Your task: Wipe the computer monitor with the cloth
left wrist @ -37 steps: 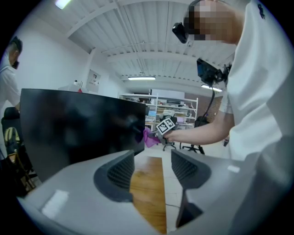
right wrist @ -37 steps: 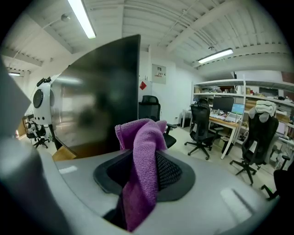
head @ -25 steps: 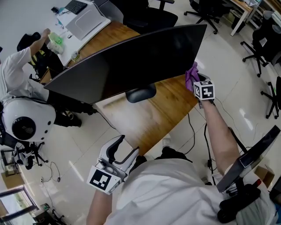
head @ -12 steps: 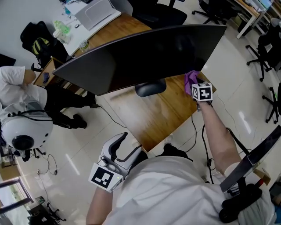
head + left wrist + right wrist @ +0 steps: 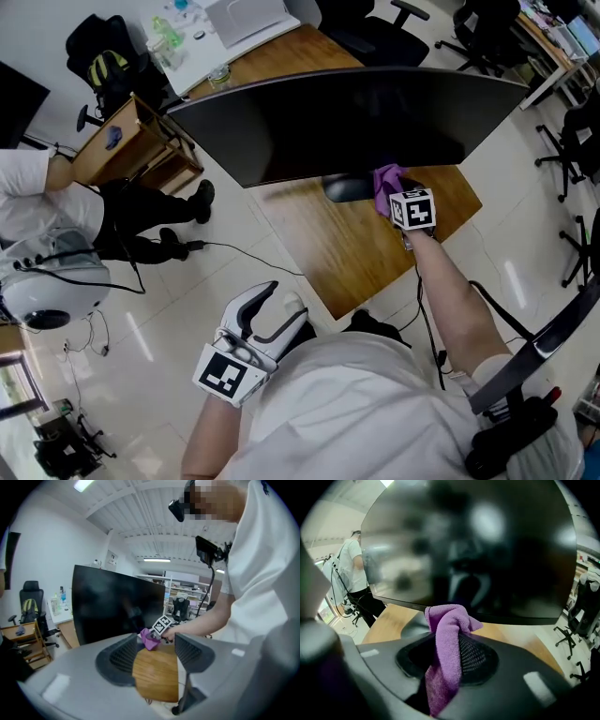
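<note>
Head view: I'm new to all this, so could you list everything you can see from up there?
monitor: one, black, curved, standing on the desk
desk: one, wooden, centre
monitor stand: one, dark grey, on the desk under the screen
cloth: one, purple, at the screen's lower edge
office chairs: several, black, behind the desk and at the right
backpack: one, black and yellow, upper left
other person: one, white shirt, dark trousers, left edge
right gripper: one, black, shut on the cloth
left gripper: one, white, open and empty, held low over the floor
</note>
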Motion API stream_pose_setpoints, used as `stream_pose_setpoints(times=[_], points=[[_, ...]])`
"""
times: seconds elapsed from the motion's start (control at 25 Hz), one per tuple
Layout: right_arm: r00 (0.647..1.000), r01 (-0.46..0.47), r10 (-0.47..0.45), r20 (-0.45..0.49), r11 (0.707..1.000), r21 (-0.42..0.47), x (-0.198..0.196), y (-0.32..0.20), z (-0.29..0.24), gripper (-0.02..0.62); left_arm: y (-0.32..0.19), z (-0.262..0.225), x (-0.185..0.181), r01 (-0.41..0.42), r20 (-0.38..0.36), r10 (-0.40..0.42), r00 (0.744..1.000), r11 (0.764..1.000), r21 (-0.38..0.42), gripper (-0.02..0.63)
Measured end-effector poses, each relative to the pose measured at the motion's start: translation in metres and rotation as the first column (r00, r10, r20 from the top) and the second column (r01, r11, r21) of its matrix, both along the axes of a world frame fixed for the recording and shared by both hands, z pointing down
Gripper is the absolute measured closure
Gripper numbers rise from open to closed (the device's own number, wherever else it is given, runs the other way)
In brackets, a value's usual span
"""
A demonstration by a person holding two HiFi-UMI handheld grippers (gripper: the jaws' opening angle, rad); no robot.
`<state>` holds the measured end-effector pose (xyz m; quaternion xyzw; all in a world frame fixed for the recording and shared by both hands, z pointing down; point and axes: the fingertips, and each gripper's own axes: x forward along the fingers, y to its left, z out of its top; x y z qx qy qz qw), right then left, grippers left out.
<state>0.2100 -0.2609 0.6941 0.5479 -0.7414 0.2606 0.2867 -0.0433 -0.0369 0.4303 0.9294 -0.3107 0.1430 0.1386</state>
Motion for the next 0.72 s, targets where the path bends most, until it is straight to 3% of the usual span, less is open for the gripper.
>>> stream_pose_setpoints(times=[0.72], points=[[0.988,0.153,-0.153,0.029,0.988,0.005,-0.203,-0.012,-0.002,0.466,0.002,0.01,-0.129,0.068,-0.024,-0.068,0.997,0.998,0.0,0.336]])
